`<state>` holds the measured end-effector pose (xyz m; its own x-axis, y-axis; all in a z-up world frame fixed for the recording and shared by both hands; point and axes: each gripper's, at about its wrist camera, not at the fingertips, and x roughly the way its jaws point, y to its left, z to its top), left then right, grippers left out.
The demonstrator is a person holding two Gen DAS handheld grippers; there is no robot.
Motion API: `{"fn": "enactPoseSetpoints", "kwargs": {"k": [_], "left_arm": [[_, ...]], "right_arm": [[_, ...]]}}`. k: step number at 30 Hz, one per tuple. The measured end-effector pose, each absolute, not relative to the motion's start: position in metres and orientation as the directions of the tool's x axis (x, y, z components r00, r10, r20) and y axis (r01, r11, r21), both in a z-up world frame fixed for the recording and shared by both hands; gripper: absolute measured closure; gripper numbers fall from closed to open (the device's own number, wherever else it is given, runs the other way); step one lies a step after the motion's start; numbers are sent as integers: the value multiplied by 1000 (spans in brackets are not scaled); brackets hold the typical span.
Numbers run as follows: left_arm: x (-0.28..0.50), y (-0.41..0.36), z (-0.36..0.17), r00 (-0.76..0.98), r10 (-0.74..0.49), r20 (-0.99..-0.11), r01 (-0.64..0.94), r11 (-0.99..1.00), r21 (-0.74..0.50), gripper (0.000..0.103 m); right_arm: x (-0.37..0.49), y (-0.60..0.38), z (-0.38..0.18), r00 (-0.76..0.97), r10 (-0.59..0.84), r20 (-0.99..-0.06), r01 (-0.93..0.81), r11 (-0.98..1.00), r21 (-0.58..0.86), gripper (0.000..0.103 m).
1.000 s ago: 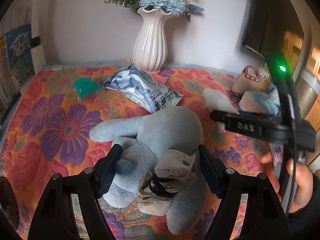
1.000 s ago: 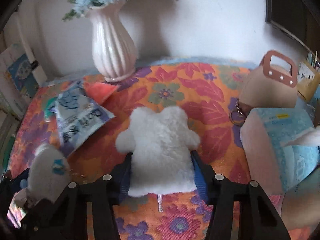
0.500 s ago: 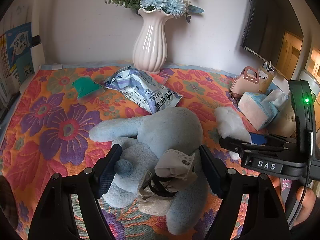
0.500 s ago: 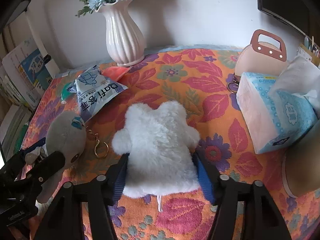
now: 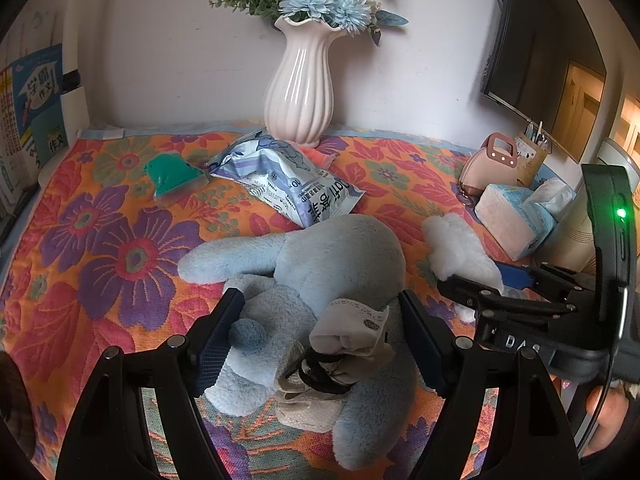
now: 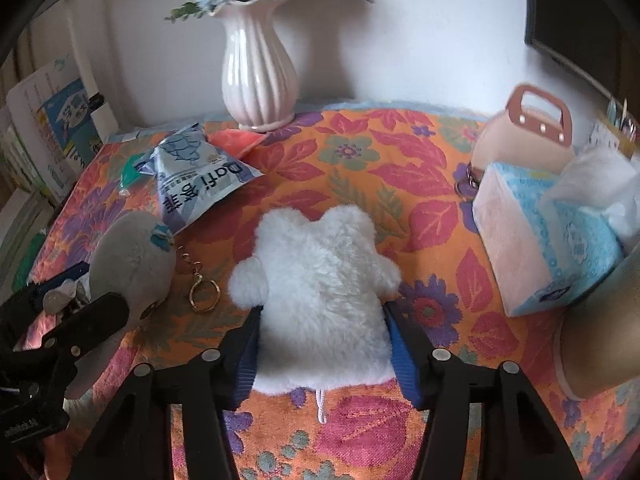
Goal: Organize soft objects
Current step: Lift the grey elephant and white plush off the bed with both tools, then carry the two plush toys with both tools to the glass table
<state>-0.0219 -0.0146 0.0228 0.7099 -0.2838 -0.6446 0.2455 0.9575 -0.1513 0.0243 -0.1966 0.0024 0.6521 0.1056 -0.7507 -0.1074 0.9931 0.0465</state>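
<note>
Floral tablecloth (image 5: 100, 240) beneath left gripper (image 5: 320, 336) clasping blue plush (image 5: 320, 264), right gripper (image 6: 320, 344) white plush (image 6: 320, 280).

Blue plush toy (image 5: 320, 280) lies flat on the floral cloth, pale fabric tag bunched on its body, keyring at its head; white fluffy plush (image 6: 320, 296) lies flat just beside it, to its right, cord at its near edge.
</note>
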Motion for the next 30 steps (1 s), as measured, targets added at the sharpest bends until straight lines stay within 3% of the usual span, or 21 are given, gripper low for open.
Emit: {"fn": "enactPoseSetpoints", "kwargs": {"k": [6,15,16,19,22,25,27,29,30], "left_arm": [[-22,-14,23,710,-284,-645,246,957,-150,26],[-29,-21,27,720,-270,-640,251,960,-122,30],[-34,-24,29,718,-286,-635,260,956,-137,34],[-47,-34,35,702,-361,-614,304,931,-200,61],[-60,-49,41,688,-414,-596,351,909,-226,64],[-68,-73,42,679,-398,-617,389,908,-157,66],[-72,-76,38,682,-362,-635,383,917,-111,65],[-73,-67,36,686,-324,-651,340,934,-107,32],[-74,-59,37,697,-308,-647,311,943,-114,24]], "right_arm": [[16,-188,6,681,92,-727,-133,991,1,49],[-20,-208,23,722,158,-674,-127,987,96,48],[-27,-212,23,717,163,-678,-120,987,110,48],[-51,-229,25,713,169,-681,-103,985,137,49],[-71,-247,34,724,155,-672,-87,987,134,48],[-88,-265,41,742,129,-658,-63,990,123,48],[-93,-278,40,738,125,-663,-50,990,131,48],[-97,-292,34,726,151,-671,-47,984,170,48],[-99,-297,30,720,167,-674,-49,981,190,48]]}}
